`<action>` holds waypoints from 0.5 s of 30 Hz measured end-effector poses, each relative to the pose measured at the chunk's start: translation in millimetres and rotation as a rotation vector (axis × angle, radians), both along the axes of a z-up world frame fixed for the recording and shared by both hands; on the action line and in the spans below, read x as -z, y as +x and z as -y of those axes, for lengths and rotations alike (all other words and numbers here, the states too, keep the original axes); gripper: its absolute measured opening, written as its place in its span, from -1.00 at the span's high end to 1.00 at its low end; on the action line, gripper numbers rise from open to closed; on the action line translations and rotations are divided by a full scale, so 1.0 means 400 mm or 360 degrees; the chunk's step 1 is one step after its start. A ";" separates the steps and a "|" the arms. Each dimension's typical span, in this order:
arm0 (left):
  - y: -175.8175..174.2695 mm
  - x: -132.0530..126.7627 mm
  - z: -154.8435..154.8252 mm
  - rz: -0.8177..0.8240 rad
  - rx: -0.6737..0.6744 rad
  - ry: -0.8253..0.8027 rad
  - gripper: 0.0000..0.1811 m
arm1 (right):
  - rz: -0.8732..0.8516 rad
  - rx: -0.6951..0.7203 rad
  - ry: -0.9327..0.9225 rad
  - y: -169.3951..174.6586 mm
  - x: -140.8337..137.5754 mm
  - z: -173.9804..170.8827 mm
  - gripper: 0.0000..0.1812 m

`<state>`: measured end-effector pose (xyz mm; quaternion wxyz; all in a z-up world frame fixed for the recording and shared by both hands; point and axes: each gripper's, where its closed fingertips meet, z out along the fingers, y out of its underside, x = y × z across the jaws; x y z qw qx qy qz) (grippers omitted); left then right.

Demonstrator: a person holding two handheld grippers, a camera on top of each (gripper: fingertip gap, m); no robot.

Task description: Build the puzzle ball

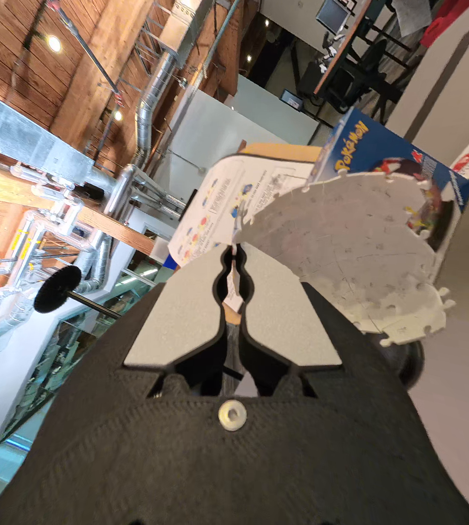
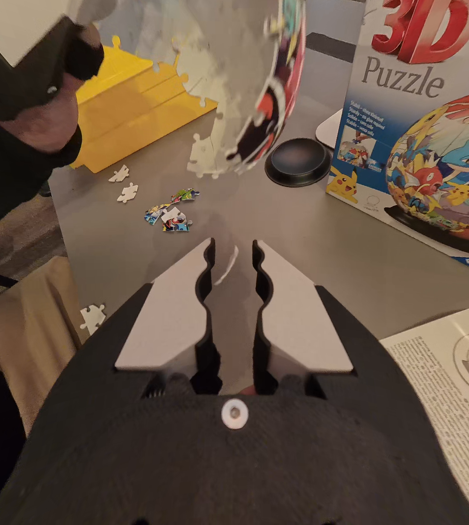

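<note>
My left gripper (image 1: 235, 252) is clenched on the edge of the partial puzzle ball (image 1: 349, 250), raised clear of the grey table (image 2: 284, 255); its white inner face shows here only. My right gripper (image 2: 233, 247) is spread, a thin blurred white sliver between the fingers; I cannot tell whether it touches. Only the right wrist view shows the loose pieces (image 2: 170, 210), yellow tray (image 2: 131, 113), black stand (image 2: 298, 162) and puzzle box (image 2: 415, 136) far right.
</note>
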<state>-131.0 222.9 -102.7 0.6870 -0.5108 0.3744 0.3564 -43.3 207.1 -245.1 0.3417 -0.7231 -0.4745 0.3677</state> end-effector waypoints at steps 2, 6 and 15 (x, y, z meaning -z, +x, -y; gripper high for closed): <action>0.012 -0.028 -0.005 -0.0007 0.0009 0.0055 0.98 | 0.0009 0.0009 -0.0004 -0.001 0.008 -0.002 0.72; 0.042 -0.071 0.008 -0.0182 0.0009 0.0198 0.98 | -0.0027 0.0040 0.0010 0.005 -0.002 -0.014 0.71; 0.077 -0.099 -0.007 -0.0274 0.0015 0.0301 0.98 | -0.0024 0.0082 0.0001 0.022 0.010 -0.033 0.71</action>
